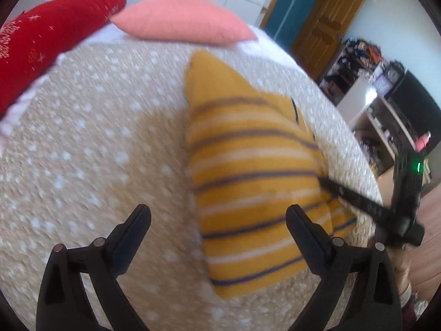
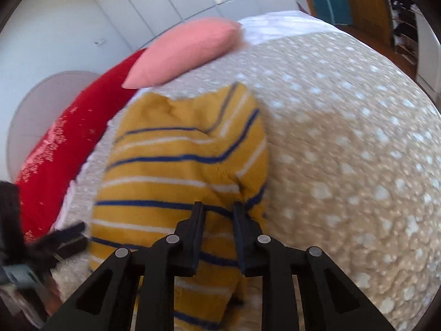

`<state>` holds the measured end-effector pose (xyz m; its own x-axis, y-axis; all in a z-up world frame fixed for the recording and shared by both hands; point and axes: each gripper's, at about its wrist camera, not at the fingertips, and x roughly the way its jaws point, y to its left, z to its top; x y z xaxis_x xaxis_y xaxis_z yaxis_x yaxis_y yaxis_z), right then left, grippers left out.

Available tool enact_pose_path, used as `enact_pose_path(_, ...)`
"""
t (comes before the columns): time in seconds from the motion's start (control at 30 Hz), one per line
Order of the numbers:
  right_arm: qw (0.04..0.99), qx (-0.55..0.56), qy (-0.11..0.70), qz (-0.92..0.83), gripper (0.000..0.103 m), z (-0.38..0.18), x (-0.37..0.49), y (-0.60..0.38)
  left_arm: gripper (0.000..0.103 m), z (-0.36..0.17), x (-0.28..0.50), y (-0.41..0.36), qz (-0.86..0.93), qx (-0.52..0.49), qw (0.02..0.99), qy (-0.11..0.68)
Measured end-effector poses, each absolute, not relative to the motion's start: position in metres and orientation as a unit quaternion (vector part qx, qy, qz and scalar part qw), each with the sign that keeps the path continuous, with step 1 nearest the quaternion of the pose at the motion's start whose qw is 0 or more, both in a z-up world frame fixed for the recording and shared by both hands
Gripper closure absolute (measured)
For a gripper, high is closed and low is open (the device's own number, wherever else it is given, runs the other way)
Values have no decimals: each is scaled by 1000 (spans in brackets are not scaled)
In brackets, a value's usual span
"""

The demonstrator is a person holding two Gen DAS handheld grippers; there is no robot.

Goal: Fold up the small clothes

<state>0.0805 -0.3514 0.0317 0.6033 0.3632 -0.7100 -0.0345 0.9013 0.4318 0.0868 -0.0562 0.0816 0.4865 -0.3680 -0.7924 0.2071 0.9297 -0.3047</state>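
Note:
A small mustard-yellow garment [image 1: 248, 182] with blue and white stripes lies folded on the beige dotted bedspread [image 1: 91, 149]. My left gripper [image 1: 217, 215] is open and empty, hovering just left of and above the garment's near end. My right gripper [image 2: 217, 209] is nearly closed, its fingers pinching the garment's near right edge [image 2: 193, 165]. It also shows in the left wrist view [image 1: 325, 183], at the garment's right edge. The left gripper shows blurred in the right wrist view [image 2: 66, 237], at far left.
A pink cushion [image 1: 182, 19] and a red cushion [image 1: 46, 41] lie at the head of the bed. A wooden door [image 1: 325, 22] and cluttered shelves [image 1: 380, 104] stand beyond the bed's right edge. The bedspread [image 2: 344, 138] spreads wide to the garment's right.

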Motion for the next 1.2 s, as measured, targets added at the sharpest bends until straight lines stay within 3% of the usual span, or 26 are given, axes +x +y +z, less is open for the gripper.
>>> enact_pose_path(0.07, 878, 203, 419, 109, 70, 39, 75, -360, 4, 82, 104, -44, -153, -95, 860, 477)
enact_pose_path(0.3, 894, 209, 377, 118, 68, 65, 107, -359, 4, 61, 166, -56, -125, -110, 844, 510)
enact_pose_path(0.37, 890, 215, 380, 131, 72, 61, 126, -353, 4, 58, 184, -63, -116, -111, 844, 511)
enact_pose_path(0.53, 875, 167, 451, 48, 73, 27, 168, -349, 0, 33, 219, -85, -86, -90, 826, 550)
enact_pose_path(0.57, 876, 164, 453, 36, 64, 22, 169, -352, 0, 32, 223, -88, -79, -81, 827, 551)
enact_pose_path(0.6, 878, 173, 445, 34, 61, 20, 166, -358, 0, 32, 227, -89, -71, -76, 827, 553)
enact_pose_path(0.97, 920, 149, 358, 49, 60, 82, 104, -362, 0, 89, 193, -105, -110, -44, 854, 506)
enact_pose_path(1.2, 906, 183, 364, 116, 62, 75, 84, -342, 0, 51, 186, -156, -129, 23, 827, 547)
